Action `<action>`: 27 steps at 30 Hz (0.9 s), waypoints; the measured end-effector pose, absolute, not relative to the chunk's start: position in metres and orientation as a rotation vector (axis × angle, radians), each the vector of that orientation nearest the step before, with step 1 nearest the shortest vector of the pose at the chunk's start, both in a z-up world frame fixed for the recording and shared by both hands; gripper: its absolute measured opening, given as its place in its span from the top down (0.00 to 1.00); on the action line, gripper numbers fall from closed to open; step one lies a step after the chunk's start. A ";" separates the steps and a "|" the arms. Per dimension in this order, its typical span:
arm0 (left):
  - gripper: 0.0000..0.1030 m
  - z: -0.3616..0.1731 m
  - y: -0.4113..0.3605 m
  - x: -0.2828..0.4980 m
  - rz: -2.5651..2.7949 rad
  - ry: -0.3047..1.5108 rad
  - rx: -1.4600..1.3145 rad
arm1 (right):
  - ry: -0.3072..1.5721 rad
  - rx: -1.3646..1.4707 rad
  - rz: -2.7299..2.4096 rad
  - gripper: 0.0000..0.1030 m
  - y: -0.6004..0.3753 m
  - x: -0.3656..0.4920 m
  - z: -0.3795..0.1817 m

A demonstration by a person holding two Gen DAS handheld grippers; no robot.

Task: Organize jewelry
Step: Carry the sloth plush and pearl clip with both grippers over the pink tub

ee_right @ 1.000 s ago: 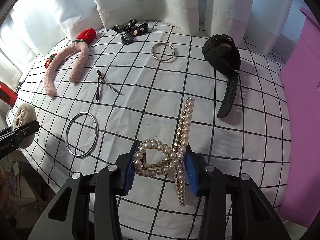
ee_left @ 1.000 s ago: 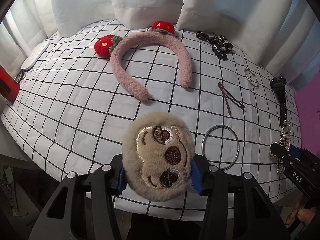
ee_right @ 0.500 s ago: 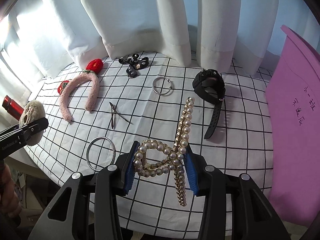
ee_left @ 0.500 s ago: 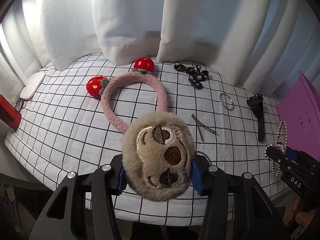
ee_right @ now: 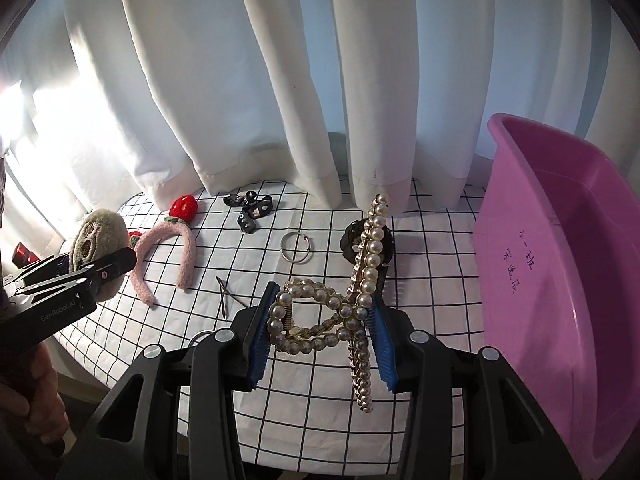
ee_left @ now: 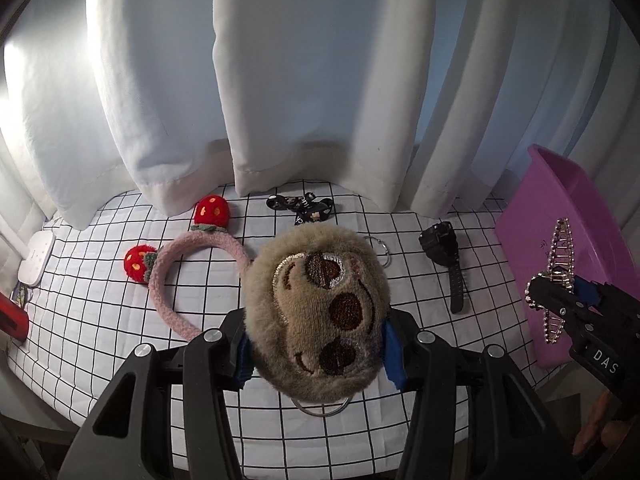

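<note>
My left gripper (ee_left: 316, 344) is shut on a fluffy beige plush clip with an embroidered animal face (ee_left: 318, 312), held well above the checked table. In the right wrist view that plush clip (ee_right: 94, 240) and the left gripper (ee_right: 106, 270) show at the far left. My right gripper (ee_right: 320, 336) is shut on a pearl hair claw (ee_right: 340, 300), also lifted over the cloth. The left wrist view shows the pearl claw (ee_left: 558, 272) in the right gripper (ee_left: 560, 300) in front of the purple bin (ee_left: 532, 232). The same purple bin (ee_right: 560, 280) stands at the table's right edge.
On the checked cloth (ee_left: 100, 320) lie a pink strawberry headband (ee_left: 168, 276), a black bow clip (ee_left: 304, 206), a small metal ring (ee_right: 296, 246), a black watch (ee_left: 444, 248), hairpins (ee_right: 226, 296) and a large bangle (ee_left: 320, 408). White curtains (ee_right: 280, 80) hang behind.
Both grippers have risen with their loads and tipped up, so the table looks smaller and farther, more curtain shows, and the purple bin has come into fuller view.
</note>
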State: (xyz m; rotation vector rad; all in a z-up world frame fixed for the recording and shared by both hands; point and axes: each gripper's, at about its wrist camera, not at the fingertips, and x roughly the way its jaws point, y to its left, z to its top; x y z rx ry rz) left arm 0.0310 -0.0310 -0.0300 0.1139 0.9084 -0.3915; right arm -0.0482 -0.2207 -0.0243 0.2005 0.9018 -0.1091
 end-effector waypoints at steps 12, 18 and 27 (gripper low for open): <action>0.53 -0.007 -0.084 0.025 -0.537 0.855 0.182 | 0.819 0.229 -0.247 0.59 -0.260 -0.077 0.011; 0.53 0.006 -0.112 0.017 -0.587 0.823 0.211 | 0.780 0.249 -0.294 0.59 -0.280 -0.093 0.023; 0.53 0.022 -0.164 -0.001 -0.675 0.783 0.249 | 0.741 0.276 -0.363 0.59 -0.322 -0.129 0.037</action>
